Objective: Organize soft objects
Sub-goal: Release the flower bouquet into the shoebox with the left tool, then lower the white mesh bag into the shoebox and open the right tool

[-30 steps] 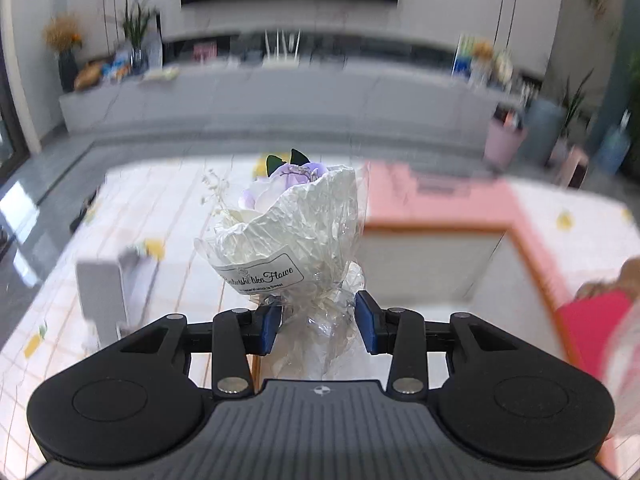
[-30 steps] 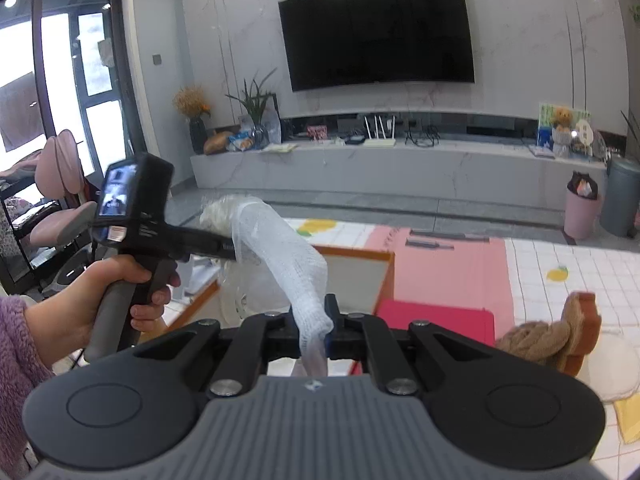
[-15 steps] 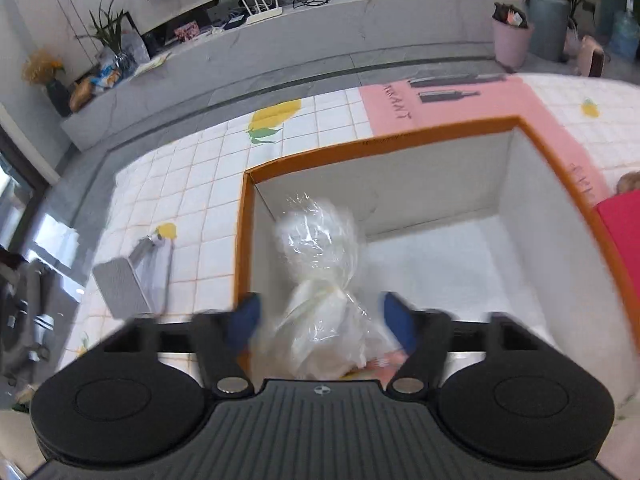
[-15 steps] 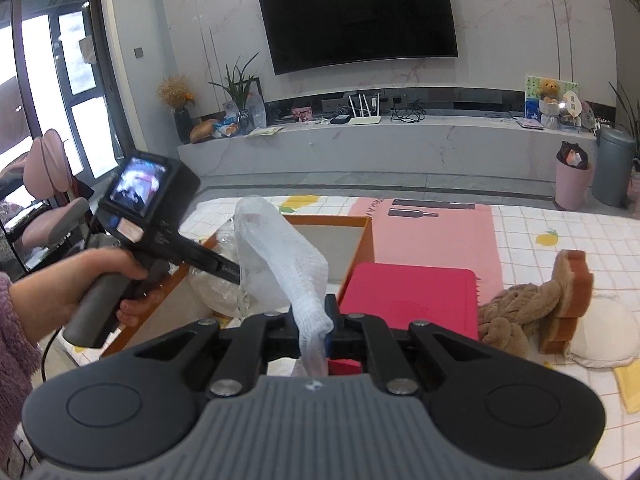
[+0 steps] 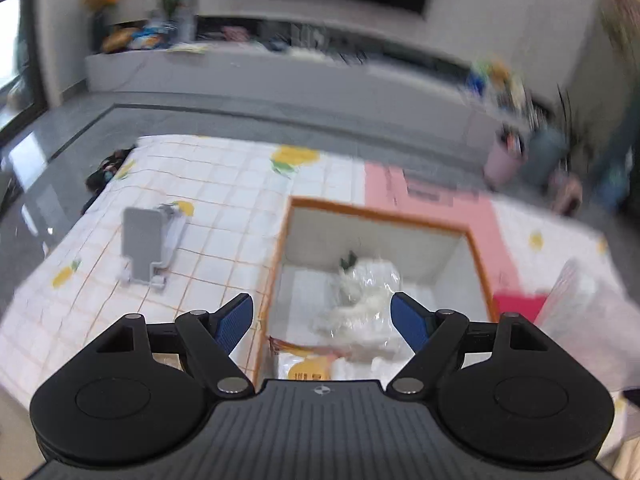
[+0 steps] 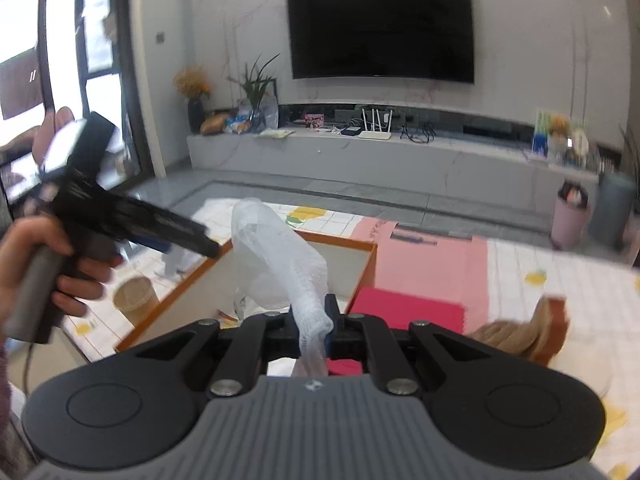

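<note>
Two grippers are working one sorting job. The left gripper (image 5: pixel 322 316) is hanging with its jaws spread wide and empty, its wrapped bouquet (image 5: pixel 360 292) lying inside the orange-rimmed box (image 5: pixel 478 256) near the far wall. The right gripper (image 6: pixel 316 330) is pinching the white foam net (image 6: pixel 280 264) tightly, likely bound for that box.

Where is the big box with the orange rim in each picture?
Left wrist view: orange-rimmed box sits centre-right, just beyond the open left gripper.
Right wrist view: same box lies centre-left, behind the white foam net.
Shared landmark: pink mat.
</note>
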Demonstrator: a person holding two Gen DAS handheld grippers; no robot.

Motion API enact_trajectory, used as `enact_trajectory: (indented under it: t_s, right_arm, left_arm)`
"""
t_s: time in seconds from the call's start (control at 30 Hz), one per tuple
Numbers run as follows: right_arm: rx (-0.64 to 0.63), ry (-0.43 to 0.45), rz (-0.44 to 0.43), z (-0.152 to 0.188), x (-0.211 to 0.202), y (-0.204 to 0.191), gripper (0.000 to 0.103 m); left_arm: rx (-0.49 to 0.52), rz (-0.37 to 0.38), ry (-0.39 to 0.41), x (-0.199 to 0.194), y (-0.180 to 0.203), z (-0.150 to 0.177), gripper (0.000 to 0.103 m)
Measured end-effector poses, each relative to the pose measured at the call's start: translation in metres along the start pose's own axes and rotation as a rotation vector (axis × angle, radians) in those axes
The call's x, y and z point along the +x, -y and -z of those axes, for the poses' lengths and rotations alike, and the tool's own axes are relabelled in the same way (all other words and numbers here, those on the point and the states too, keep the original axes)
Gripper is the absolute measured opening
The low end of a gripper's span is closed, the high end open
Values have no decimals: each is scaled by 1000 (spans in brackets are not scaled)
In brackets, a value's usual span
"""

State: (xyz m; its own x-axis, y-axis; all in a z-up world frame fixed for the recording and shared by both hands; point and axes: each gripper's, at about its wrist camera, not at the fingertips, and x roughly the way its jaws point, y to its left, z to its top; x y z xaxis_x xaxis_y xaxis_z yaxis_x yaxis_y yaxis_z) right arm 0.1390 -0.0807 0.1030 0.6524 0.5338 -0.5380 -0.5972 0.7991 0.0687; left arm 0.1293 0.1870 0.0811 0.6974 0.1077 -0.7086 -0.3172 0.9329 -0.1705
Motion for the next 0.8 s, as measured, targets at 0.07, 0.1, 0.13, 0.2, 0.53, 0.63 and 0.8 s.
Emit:
enact_trajectory:
  t_s: [0.07,0.1,0.13,0.2,0.53,0.63,0.8]
  right_arm:
    - [-61,-27,30,-7,5,-7,7]
    - [-85,-43,36,-10,9,-11,7]
    - [-100,-52,36,-13,14,-14,7]
    - [-115,-73,16,-19,27,-22,7]
    - [-579,-356,329,-9,158,-86,7]
    - [-789,-367,451,-5,184,-106,7]
    - [-1008,-537,426,12,243,-125,7]
  left_arm:
    - [-1,-55,42,-5,-5,5,92]
    - [-3,-96,51,-5,-9,6,92]
    - [-15,-142,56,-3,-14,8,92]
    - [-9,-193,47,5,-23,8,92]
    - [13,-230,60,22,-66,-5,92]
    - [50,-244,81,19,-63,-2,92]
    - [40,-204,79,14,-71,-3,92]
